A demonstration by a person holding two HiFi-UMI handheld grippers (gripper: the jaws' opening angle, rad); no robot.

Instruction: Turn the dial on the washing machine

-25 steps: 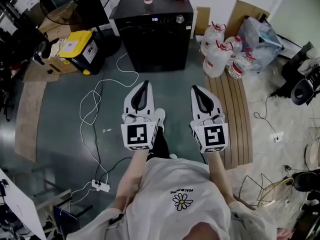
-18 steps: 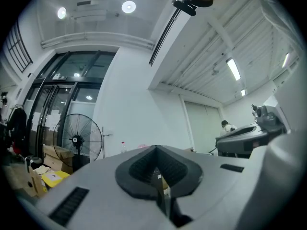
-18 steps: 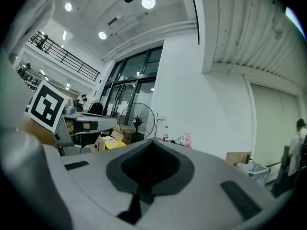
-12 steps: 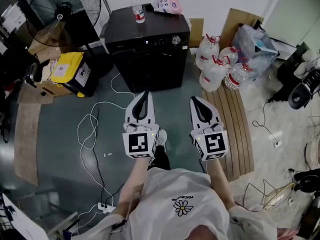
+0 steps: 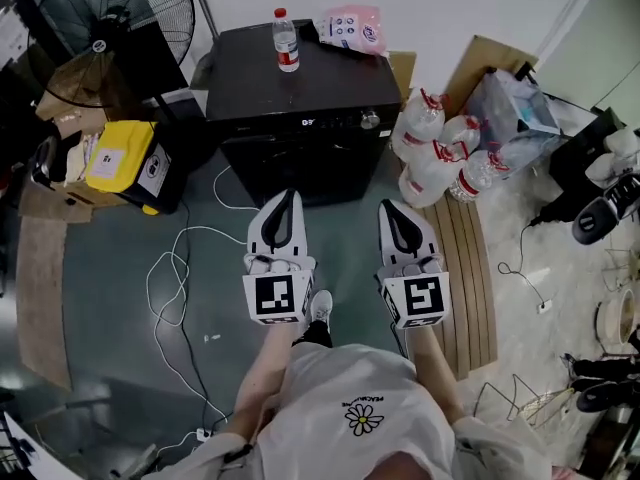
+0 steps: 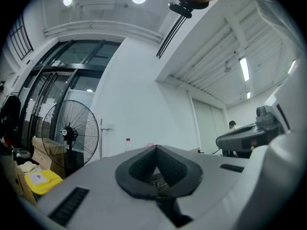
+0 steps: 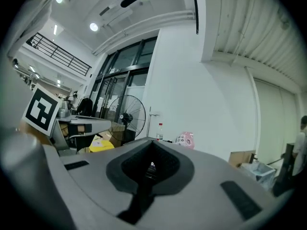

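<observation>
My left gripper (image 5: 287,200) and right gripper (image 5: 392,208) are both closed on nothing. They sit side by side, pointing at the washing machine (image 5: 300,88) and well short of it. Only the head view shows its dial (image 5: 371,120), at the right end of the front panel. The gripper views catch just the bottle (image 7: 159,131) and the fan (image 6: 69,131).

The washing machine (image 5: 300,83) looked matt black, the bottle (image 5: 287,43) clear glossy plastic, the slatted board (image 5: 470,233) bare wood, the floor (image 5: 115,258) smooth.
</observation>
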